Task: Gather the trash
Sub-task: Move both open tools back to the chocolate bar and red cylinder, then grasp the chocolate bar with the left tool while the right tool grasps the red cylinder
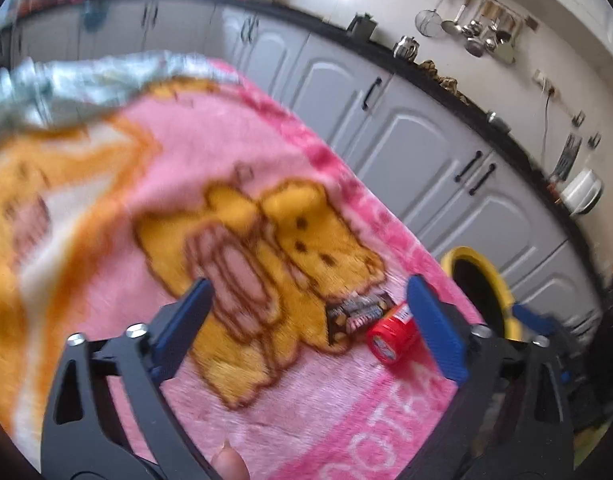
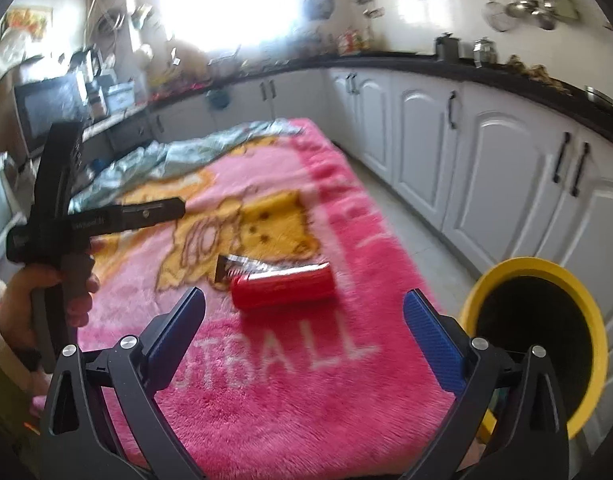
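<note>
I have both claws spread wide and holding nothing: the left claw (image 1: 308, 326) and the right claw (image 2: 304, 334) both hang above the pink blanket (image 2: 290, 400). The red can (image 2: 282, 285) lies on its side near the blanket's right edge, touching a crumpled dark wrapper (image 2: 242, 267) behind it. The yellow-rimmed bin (image 2: 538, 332) stands on the floor just beside that edge.

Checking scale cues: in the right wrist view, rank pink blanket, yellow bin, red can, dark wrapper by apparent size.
1. pink blanket
2. yellow bin, nearer the camera and partly cut off
3. red can
4. dark wrapper, partly hidden behind the can
</note>
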`<state>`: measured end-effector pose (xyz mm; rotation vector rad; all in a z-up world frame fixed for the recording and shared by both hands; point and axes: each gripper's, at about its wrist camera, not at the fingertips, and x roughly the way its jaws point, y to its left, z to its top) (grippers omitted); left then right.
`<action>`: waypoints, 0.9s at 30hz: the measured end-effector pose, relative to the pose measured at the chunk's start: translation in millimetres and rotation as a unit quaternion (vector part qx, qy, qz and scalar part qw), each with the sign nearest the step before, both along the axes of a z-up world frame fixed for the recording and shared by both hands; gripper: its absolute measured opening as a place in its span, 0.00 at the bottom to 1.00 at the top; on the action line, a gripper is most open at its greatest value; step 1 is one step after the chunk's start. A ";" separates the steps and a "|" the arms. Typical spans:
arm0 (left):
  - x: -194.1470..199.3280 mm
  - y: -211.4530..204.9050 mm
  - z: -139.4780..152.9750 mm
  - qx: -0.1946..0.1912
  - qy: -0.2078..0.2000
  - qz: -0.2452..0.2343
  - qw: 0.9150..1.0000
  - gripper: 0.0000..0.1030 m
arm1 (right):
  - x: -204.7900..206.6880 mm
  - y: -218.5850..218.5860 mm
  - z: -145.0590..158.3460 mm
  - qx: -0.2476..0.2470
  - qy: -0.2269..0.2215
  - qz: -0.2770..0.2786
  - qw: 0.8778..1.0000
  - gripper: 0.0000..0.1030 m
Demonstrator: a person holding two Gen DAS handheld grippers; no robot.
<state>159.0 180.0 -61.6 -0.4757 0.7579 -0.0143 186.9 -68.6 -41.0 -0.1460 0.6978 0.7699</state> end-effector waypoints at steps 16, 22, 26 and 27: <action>34.0 -16.9 -47.0 -0.109 0.068 -0.047 0.991 0.12 | 39.1 39.1 -42.8 -0.028 0.056 0.009 0.998 0.94; 35.5 -16.0 -49.4 -0.117 0.066 -0.043 0.990 0.04 | 40.0 54.2 -47.8 -0.049 0.051 0.027 0.997 0.94; 32.8 -13.1 -44.4 -0.118 0.058 -0.040 0.991 0.03 | 44.7 60.5 -55.2 -0.067 0.052 0.030 0.996 0.94; 32.2 -12.4 -42.6 -0.116 0.056 -0.039 0.991 0.03 | 45.6 60.8 -56.5 -0.065 0.054 0.028 0.996 0.94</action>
